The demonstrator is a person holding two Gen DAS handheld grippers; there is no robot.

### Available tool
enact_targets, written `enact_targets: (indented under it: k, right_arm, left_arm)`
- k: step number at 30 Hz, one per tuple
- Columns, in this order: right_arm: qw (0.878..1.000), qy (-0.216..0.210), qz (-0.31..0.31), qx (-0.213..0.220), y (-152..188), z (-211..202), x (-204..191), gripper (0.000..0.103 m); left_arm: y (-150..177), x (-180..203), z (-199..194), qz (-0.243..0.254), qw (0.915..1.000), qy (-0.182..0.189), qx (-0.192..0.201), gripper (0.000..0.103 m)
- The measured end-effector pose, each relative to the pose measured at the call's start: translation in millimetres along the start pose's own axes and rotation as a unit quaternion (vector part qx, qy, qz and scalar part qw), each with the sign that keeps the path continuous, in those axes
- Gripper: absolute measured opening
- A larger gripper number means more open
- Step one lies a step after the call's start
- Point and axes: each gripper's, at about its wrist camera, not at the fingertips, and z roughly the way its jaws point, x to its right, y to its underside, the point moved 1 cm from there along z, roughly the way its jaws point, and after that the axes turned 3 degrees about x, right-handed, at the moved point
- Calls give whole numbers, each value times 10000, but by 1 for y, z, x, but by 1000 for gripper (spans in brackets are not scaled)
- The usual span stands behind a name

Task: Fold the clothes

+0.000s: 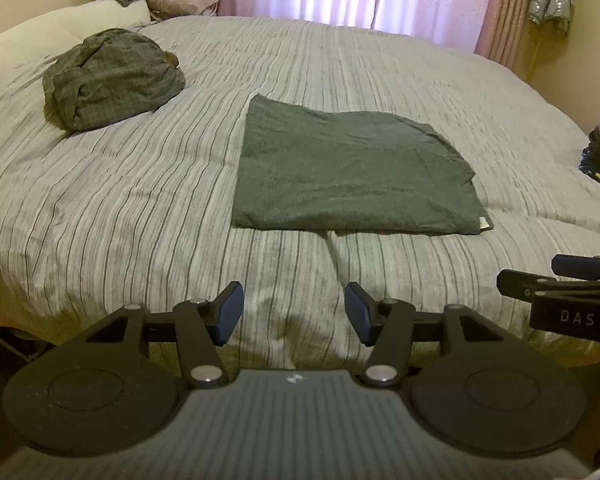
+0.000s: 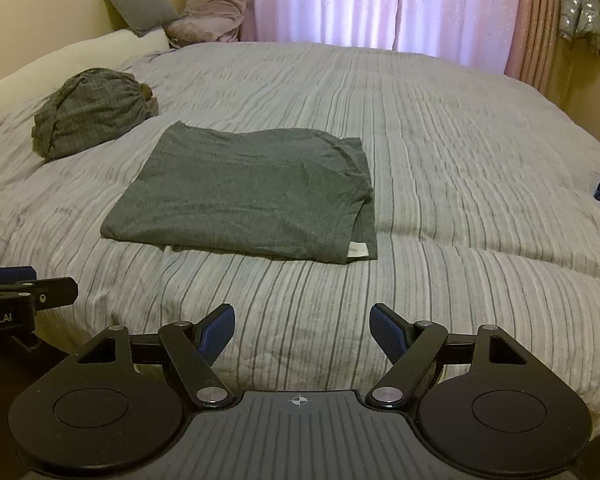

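Both tools hang over the near edge of the bed (image 1: 140, 184), and neither one has anything in it. The left gripper (image 1: 294, 312) has its blue pads spread wide, with only striped cover between them. The right gripper (image 2: 302, 334) is spread apart just the same, empty, and it also shows at the right edge of the left camera's view.

Ahead of them, in the middle of the bed, the folded grey garment (image 2: 244, 196) lies flat as a tidy rectangle, with a small white tag (image 2: 358, 250) peeking out at its near right corner. It sits well apart from both grippers.

Far left, near the pillows, 1 crumpled grey garment (image 1: 112, 78) sits in a loose heap. Pink curtains (image 2: 380, 0) glow along the far wall.
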Motion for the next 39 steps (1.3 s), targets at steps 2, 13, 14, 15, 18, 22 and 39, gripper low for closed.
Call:
enact_targets:
  k: [2,13,14,15,18,22,39]
  right_arm:
    - [10000,-4,2,-33,0,3,0,78]
    - [9989,-310,303,-195,-1,29,24,78]
    - [9979,-410,453,-213,-1,33,32,78]
    - [9966,-510,603,-230,0,37,40,78]
    - [9898,-770,1177,-241,1,50,71,78]
    - [9755,-1161,1864,-105,-6,67,108,78]
    - [9202,-2679,2855,-82,-64,166,192,77]
  left_arm:
    - [-1,-1,3,-7,10000,-10,-27,52]
    - [-12,-24,33,-465,9982,362,-149,53]
    - [-15,-33,39,-621,9968,479,-140,53]
    - [-18,-41,44,-777,9951,592,-129,53]
    - [-29,-65,63,-1247,9887,823,-107,53]
    - [-51,-92,94,-1561,9813,1119,-125,52]
    - [-98,-153,221,-2796,9268,2470,-428,53]
